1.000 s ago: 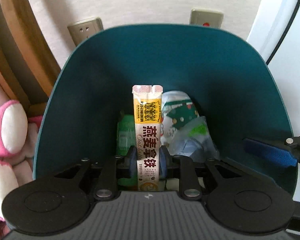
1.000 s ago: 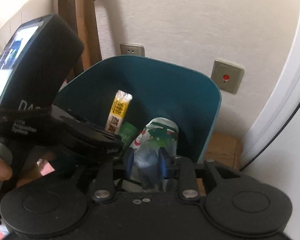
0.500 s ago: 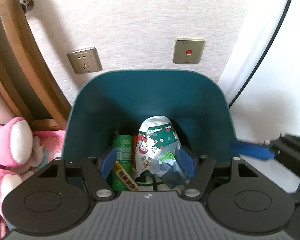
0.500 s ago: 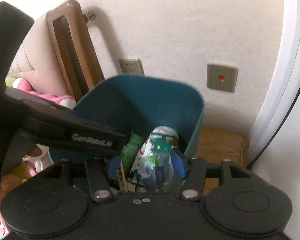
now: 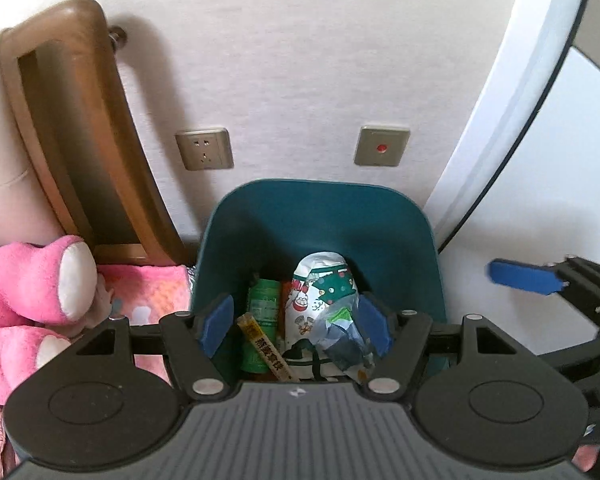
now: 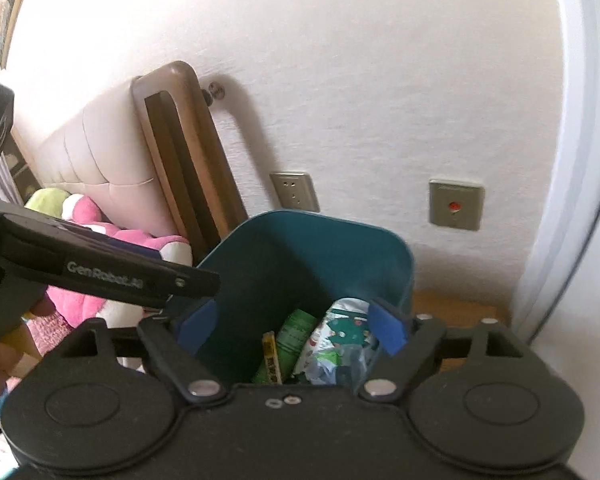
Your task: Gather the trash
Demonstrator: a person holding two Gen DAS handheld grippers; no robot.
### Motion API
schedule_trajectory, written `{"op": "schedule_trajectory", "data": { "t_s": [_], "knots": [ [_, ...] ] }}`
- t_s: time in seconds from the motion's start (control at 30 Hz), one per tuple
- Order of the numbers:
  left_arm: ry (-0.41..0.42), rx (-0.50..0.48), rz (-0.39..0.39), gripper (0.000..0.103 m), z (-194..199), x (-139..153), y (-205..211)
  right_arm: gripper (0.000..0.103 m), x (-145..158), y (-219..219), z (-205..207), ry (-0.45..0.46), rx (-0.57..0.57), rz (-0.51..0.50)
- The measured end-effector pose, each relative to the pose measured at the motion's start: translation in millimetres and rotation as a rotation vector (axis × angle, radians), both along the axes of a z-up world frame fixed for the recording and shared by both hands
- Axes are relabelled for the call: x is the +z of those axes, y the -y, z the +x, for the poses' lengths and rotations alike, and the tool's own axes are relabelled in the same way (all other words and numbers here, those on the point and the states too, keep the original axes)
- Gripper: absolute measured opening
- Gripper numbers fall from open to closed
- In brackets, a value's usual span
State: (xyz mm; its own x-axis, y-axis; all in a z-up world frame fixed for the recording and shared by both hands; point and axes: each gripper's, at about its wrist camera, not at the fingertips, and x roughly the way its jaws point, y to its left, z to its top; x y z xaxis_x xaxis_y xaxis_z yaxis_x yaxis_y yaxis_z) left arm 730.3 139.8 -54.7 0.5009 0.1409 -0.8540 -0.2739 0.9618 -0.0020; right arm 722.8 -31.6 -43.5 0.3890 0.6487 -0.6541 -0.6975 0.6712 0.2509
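A teal trash bin (image 5: 320,208) stands against the wall; it also shows in the right wrist view (image 6: 332,256). Inside lie a yellow oat-latte sachet (image 5: 265,350), a green packet (image 5: 263,304) and a white Christmas-print wrapper (image 5: 328,292) with crumpled plastic. My left gripper (image 5: 295,326) is open and empty above the bin. My right gripper (image 6: 291,330) is open and empty above the bin too; the sachet (image 6: 271,356) and wrapper (image 6: 340,340) lie below it. One blue pad of the right gripper (image 5: 520,276) shows at the right of the left wrist view.
A wooden headboard (image 5: 79,128) and a pink plush toy (image 5: 31,280) on a pink blanket are left of the bin. A wall socket (image 5: 203,154) and a switch plate (image 5: 382,151) sit behind it. A white door frame (image 5: 512,120) is to the right.
Both grippers opened and pulled up and back from the bin. The sachet left my left gripper and the wrapper left my right gripper; both now lie in the bin.
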Motion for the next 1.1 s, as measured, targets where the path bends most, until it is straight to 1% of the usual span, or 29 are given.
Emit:
{"op": "schedule_trajectory", "data": {
  "t_s": [0.13, 0.17, 0.2, 0.33, 0.47, 0.53, 0.57, 0.73, 0.77, 0.8, 0.87, 1.0, 1.1],
  "knots": [
    [0.031, -0.022, 0.008, 0.068, -23, 17, 0, 0.088, 24, 15, -26, 0.047, -0.032, -0.026],
    [0.045, -0.030, 0.013, 0.068, -29, 22, 2, 0.091, 31, 18, -34, 0.063, -0.040, -0.027],
    [0.061, -0.040, 0.025, 0.068, -36, 28, 4, 0.094, 39, 21, -43, 0.084, -0.055, -0.024],
    [0.114, -0.073, 0.042, 0.068, -63, 48, 11, 0.098, 61, 28, -73, 0.141, -0.090, -0.009],
    [0.150, -0.088, 0.052, 0.068, -89, 60, 14, 0.101, 75, 27, -101, 0.179, -0.105, 0.019],
    [0.157, -0.086, 0.051, 0.072, -102, 64, 12, 0.101, 81, 25, -113, 0.199, -0.110, 0.027],
    [0.160, -0.084, 0.046, 0.076, -109, 66, 10, 0.102, 83, 24, -118, 0.209, -0.116, 0.029],
    [0.201, -0.061, 0.039, 0.078, -137, 79, 3, 0.103, 92, 19, -143, 0.254, -0.144, 0.036],
    [0.211, -0.058, 0.035, 0.082, -143, 82, 1, 0.103, 94, 18, -148, 0.261, -0.152, 0.039],
    [0.221, -0.055, 0.034, 0.086, -148, 85, 0, 0.103, 95, 17, -152, 0.266, -0.155, 0.041],
    [0.238, -0.054, 0.035, 0.089, -157, 88, -2, 0.103, 97, 16, -160, 0.272, -0.158, 0.042],
    [0.260, -0.056, 0.032, 0.090, -172, 93, -2, 0.103, 100, 12, -175, 0.281, -0.166, 0.039],
    [0.267, -0.054, 0.011, 0.090, -181, 95, -3, 0.103, 103, 13, -183, 0.233, -0.193, 0.074]
  ]
}}
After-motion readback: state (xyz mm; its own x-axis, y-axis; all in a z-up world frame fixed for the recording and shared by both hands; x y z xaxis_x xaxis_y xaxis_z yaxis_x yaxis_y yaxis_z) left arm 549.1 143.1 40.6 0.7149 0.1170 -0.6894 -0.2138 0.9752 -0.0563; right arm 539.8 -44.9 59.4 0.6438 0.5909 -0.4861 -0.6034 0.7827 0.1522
